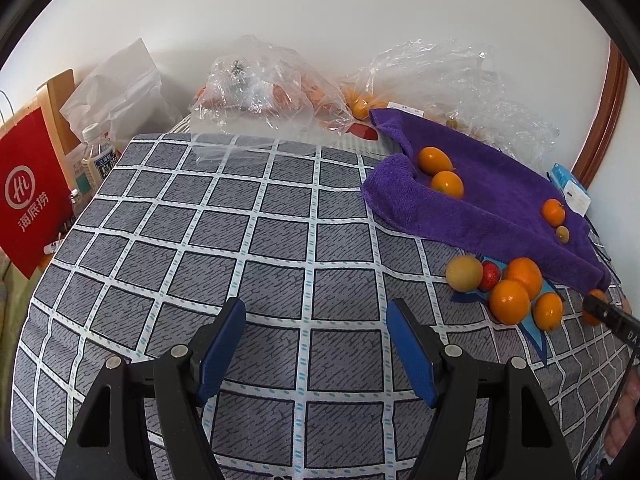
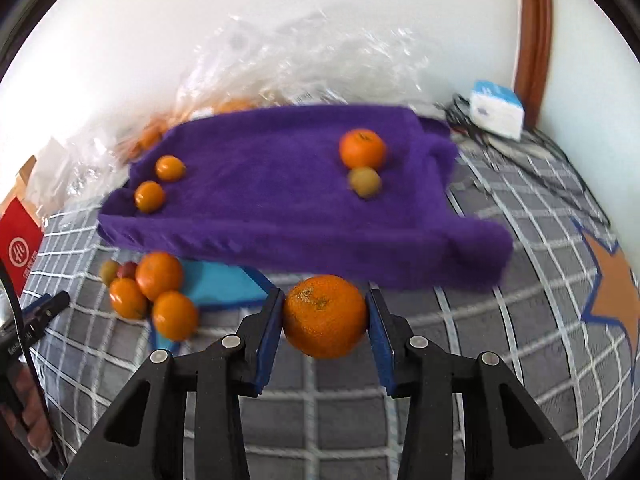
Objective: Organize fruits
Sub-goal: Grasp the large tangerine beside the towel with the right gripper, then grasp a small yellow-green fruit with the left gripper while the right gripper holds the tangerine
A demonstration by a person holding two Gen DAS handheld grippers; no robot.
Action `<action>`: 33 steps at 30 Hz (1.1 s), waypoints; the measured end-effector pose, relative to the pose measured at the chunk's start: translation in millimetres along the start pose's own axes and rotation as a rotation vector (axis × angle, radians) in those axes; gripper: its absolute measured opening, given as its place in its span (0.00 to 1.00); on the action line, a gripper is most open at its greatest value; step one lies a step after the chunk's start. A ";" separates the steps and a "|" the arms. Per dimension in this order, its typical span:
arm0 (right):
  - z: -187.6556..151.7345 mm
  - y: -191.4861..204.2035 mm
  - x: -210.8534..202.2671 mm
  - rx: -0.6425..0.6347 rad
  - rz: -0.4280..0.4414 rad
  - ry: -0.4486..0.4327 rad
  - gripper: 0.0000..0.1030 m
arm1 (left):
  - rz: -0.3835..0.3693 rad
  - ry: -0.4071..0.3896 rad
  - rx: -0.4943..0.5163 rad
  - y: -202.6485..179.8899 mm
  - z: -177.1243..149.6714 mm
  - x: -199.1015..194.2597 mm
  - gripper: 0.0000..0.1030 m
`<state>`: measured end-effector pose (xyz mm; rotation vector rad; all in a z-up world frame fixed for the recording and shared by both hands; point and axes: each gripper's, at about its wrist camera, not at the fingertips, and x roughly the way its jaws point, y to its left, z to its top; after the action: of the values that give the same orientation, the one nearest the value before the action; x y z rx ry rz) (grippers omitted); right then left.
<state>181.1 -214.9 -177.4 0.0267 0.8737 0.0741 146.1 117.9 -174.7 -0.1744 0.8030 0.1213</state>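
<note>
At the far left, beside the checked tablecloth (image 1: 240, 240), a red paper bag (image 1: 32, 184) stands with a water bottle (image 1: 96, 152) next to it. The left gripper (image 1: 316, 344) hovers over a bare part of the cloth; its jaws stand apart and nothing is between them. Further back, clear plastic bags (image 1: 264, 88) with more fruit lie against the wall.

To the right lies the purple towel (image 2: 280, 184). On its left part rest two small oranges (image 2: 160, 182), and on its right part one orange (image 2: 362, 148) touches a small yellowish fruit (image 2: 364, 182). In front of the towel's left corner, a cluster of oranges (image 2: 154, 292) lies on a blue patch, with a strawberry (image 1: 489, 275) and a pale round fruit (image 1: 464, 273) just beside.

The right gripper (image 2: 325, 316) is clenched on a large orange (image 2: 325, 316); both blue pads press its sides, near the towel's front edge.

The step in hand seems to be carrying this orange to its group. The next move probably calls for bringing it over the towel, close to the other orange, lowering it gently and then releasing, so it does not roll and push the small fruit away.
</note>
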 end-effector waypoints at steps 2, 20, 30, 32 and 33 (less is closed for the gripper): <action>-5.4 -3.3 6.4 0.006 -0.003 0.024 0.40 | 0.003 0.003 0.000 -0.5 -0.3 0.2 0.69; -9.2 3.6 16.8 -0.037 -0.055 0.014 0.43 | -0.005 0.051 0.010 -3.5 -1.7 7.1 0.72; -8.4 5.7 15.8 -0.040 -0.061 0.033 0.43 | -0.024 0.056 0.014 -2.2 -0.3 5.7 0.72; -9.4 6.9 14.1 -0.049 -0.062 0.032 0.43 | -0.001 0.074 0.020 -3.1 -0.2 3.6 0.68; -10.0 6.7 12.6 -0.050 -0.062 0.029 0.41 | -0.007 0.078 0.015 -2.8 -0.4 1.9 0.68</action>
<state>181.1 -207.3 -193.1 -0.0481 0.9011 0.0387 147.6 115.1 -176.0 -0.1688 0.8806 0.1022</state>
